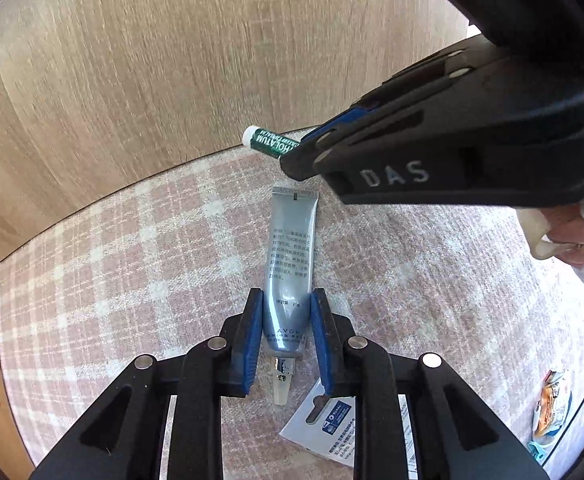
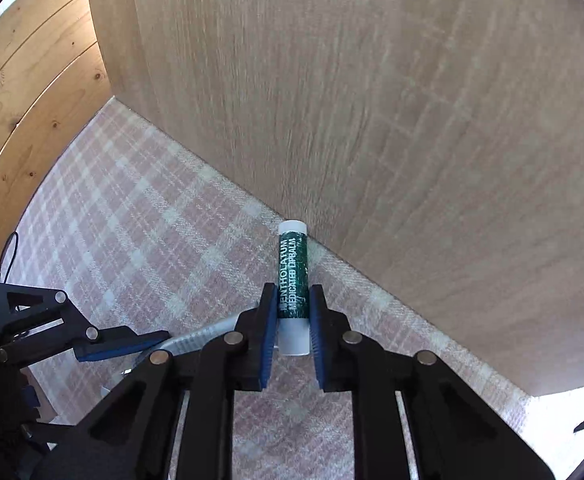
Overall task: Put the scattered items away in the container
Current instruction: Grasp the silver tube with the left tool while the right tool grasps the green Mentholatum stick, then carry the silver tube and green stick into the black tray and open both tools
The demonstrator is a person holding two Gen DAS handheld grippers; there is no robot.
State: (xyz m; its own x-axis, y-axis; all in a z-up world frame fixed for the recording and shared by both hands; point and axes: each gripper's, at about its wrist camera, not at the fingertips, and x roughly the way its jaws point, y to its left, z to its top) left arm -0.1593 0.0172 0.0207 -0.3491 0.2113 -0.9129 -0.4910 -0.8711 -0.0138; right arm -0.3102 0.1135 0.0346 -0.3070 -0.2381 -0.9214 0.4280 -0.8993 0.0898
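My left gripper [image 1: 287,306] has its blue pads against both sides of a grey tube [image 1: 290,264] that lies flat on the pink checked cloth [image 1: 132,264]; the jaws are clamped on the tube's lower half, near the clear nozzle end, while its crimped end points toward the wooden panel [image 1: 152,60] that stands along the far edge of the cloth. My own black linkage hides the lower part of the view, and it cuts off a white printed card [image 1: 324,424] lying just beside the nozzle, so I can read only a blue label and some small print on it. At the right edge of the cloth a small orange and white packet [image 1: 552,404] is squeezed by the lens and too distorted to identify. My right gripper [image 2: 290,307] is closed on a green lip balm stick [image 2: 292,272] with white ends; the pads press on its lower part, and its far white end sits right at the foot of the wooden panel, though I cannot tell whether it touches. From the left camera the right gripper covers most of the stick, leaving only one white end and a few letters showing. A hand [image 1: 568,236] shows partly behind that gripper, cut off by the frame. The container is not visible in either view.
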